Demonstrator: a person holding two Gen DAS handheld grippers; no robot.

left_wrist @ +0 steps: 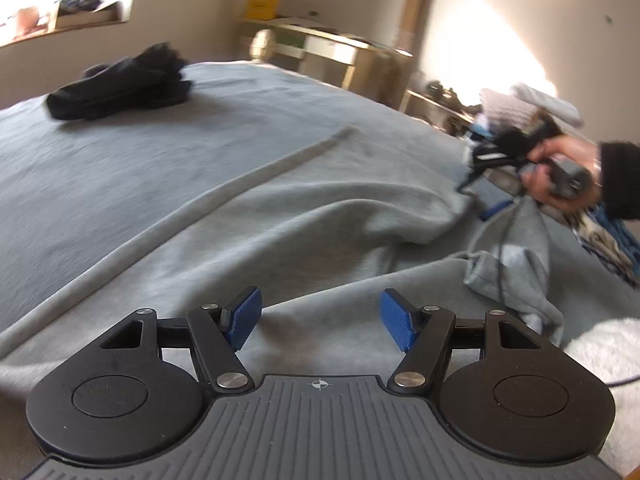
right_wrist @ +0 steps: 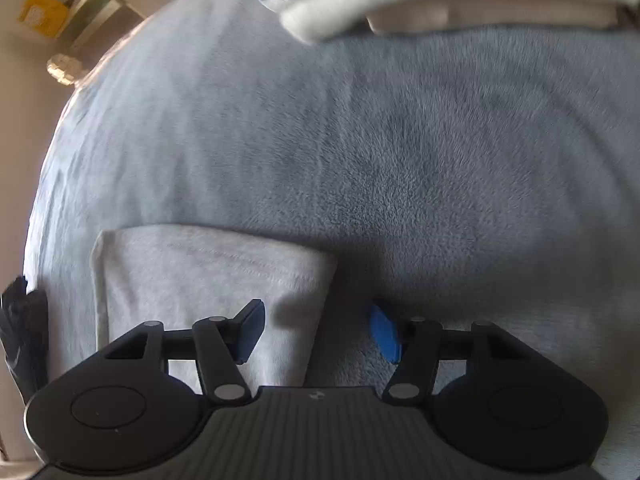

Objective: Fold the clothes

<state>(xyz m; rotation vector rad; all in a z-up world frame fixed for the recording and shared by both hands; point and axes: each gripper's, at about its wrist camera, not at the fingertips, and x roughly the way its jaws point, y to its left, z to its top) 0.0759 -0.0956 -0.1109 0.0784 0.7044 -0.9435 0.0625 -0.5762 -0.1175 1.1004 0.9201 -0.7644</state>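
A light grey garment lies spread and wrinkled on the grey-blue fleece blanket; its hem runs diagonally across the left wrist view. My left gripper is open and empty just above the garment's near part. My right gripper is open and empty over the garment's corner, which lies flat on the blanket. In the left wrist view the right gripper hangs at the garment's far right edge, held by a hand.
A folded dark garment lies at the far left of the bed. A pile of clothes sits at the right; folded pale items lie beyond the right gripper. A wooden desk stands behind the bed.
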